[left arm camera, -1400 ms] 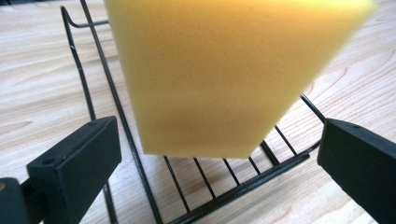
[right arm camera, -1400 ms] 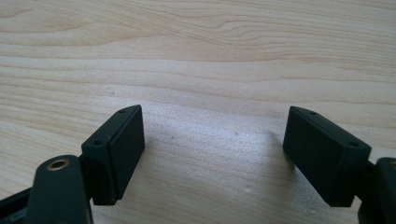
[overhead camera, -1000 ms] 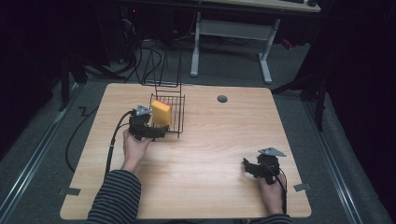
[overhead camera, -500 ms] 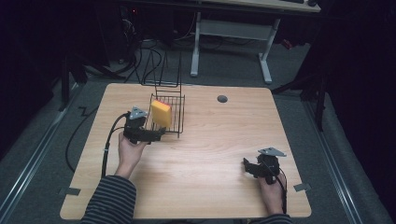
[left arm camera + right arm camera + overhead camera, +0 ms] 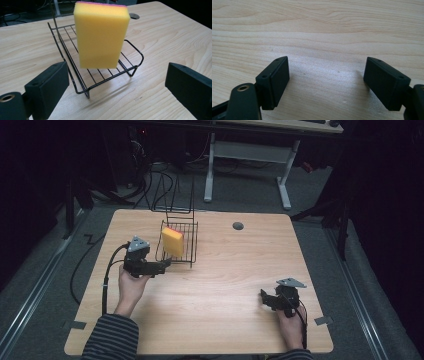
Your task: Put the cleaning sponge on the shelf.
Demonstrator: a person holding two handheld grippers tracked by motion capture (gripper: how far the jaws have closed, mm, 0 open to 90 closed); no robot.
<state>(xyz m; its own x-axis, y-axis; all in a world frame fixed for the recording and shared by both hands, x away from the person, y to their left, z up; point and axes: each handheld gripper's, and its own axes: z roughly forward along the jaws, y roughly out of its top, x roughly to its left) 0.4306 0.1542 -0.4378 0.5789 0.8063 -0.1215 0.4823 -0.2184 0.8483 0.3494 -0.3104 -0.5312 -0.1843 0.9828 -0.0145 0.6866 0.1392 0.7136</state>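
High view: my left gripper (image 5: 165, 265) sits just short of the wire rack (image 5: 190, 251), where the yellow sponge (image 5: 172, 242) stands upright, leaning on the rack's back wires; my right gripper (image 5: 263, 297) rests well apart near the table (image 5: 230, 285) front edge, jaws spread over bare wood. Left jaws have just been closing slightly yet stand wide, nothing between them. I judge the step a withdrawal after placing: I should back straight off, keeping the jaws clear of the rack's front rail so the sponge is not tipped. Sponge lies ahead of the jaws, centred between them, untouched.
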